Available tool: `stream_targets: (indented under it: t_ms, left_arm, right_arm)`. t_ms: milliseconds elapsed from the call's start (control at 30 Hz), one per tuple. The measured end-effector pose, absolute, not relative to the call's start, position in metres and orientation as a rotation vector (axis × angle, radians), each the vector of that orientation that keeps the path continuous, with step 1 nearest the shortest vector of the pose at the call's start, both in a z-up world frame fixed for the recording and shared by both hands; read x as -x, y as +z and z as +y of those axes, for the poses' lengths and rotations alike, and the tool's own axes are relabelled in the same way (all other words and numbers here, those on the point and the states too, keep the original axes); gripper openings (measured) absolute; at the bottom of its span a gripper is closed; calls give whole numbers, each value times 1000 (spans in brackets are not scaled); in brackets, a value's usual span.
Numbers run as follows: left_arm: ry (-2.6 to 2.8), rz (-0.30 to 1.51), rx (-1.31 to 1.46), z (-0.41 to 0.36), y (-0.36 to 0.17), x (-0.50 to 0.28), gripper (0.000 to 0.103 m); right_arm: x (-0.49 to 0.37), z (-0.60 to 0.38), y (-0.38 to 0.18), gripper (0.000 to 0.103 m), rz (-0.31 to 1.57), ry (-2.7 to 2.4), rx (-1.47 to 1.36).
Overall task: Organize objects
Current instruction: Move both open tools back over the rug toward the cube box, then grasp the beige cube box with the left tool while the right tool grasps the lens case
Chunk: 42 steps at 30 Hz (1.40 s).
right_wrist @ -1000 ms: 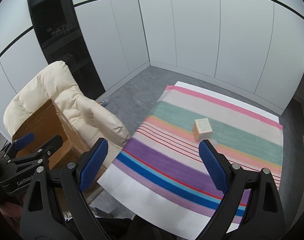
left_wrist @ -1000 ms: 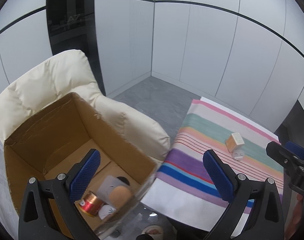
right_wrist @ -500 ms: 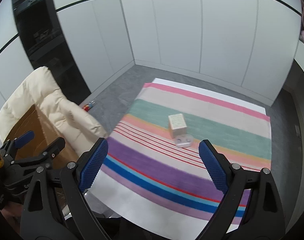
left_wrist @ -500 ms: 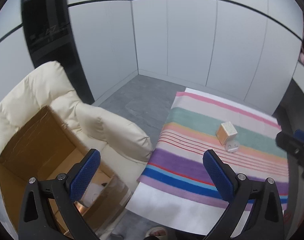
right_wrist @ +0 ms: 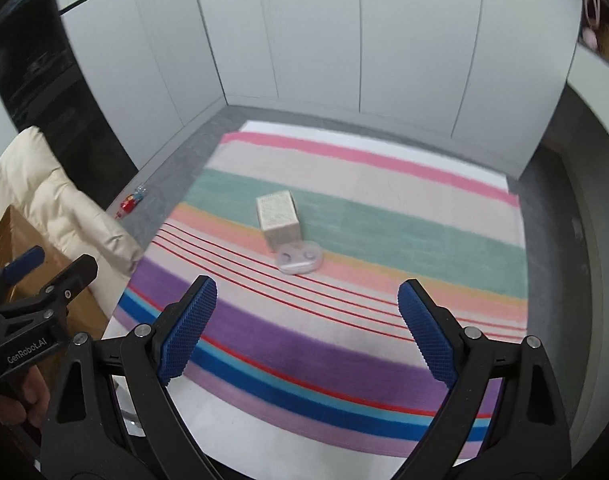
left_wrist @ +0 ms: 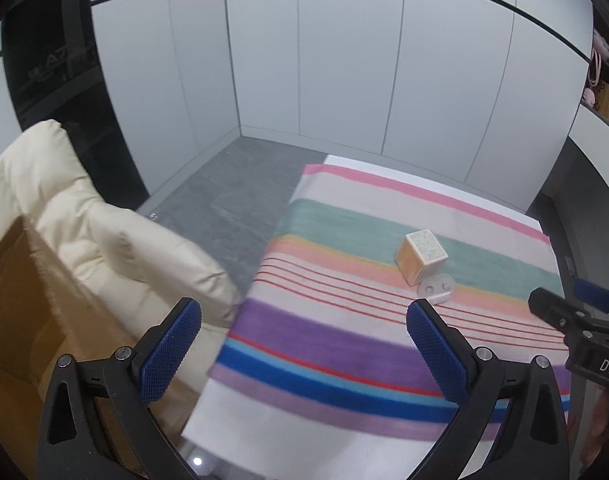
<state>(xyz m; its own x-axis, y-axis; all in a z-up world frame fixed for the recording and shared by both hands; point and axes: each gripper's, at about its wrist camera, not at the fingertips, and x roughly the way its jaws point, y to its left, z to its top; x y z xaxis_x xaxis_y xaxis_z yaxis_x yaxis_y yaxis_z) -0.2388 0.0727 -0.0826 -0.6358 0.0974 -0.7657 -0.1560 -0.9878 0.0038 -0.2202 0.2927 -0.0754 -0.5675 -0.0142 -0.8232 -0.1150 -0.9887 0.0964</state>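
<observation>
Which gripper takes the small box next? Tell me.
Right, probably. The right gripper is open and nearly lined up with the small box; the left gripper sits nearer the chair.

A small cube-shaped box (right_wrist: 278, 216) stands on the striped cloth (right_wrist: 344, 320), at the border of the green and the peach stripe. Its top face is pale with fine print, and its side looks orange-tan in the left wrist view (left_wrist: 421, 255). A small clear oval case (right_wrist: 299, 258) with two round hollows lies flat, touching the box on the near side.
</observation>
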Motion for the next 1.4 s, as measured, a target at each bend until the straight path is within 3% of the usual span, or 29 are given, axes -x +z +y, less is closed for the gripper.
stream_targets:
  t_ms: [533,1000,1067,1167,1400]
  left_arm:
    - [2599,275,1355,90,-179,291,103]
    - [2508,206,1417,96,-228,313,102]
    - [2501,207,1408,99,-233,316,103]
    - [2479,189,1405,106,-240,323,103]
    - [2408,259,1307,149,-245,340,103]
  right_arm:
    - [266,295,-175,94,144,2666,1618]
    - [316,282,-233,92,32,2691,1617]
    - [321,281,-233,85,7,2723,1601]
    - [320,281,-230,61,-51,2765,1568]
    - [310,319,-228,61,-46,2704,1513]
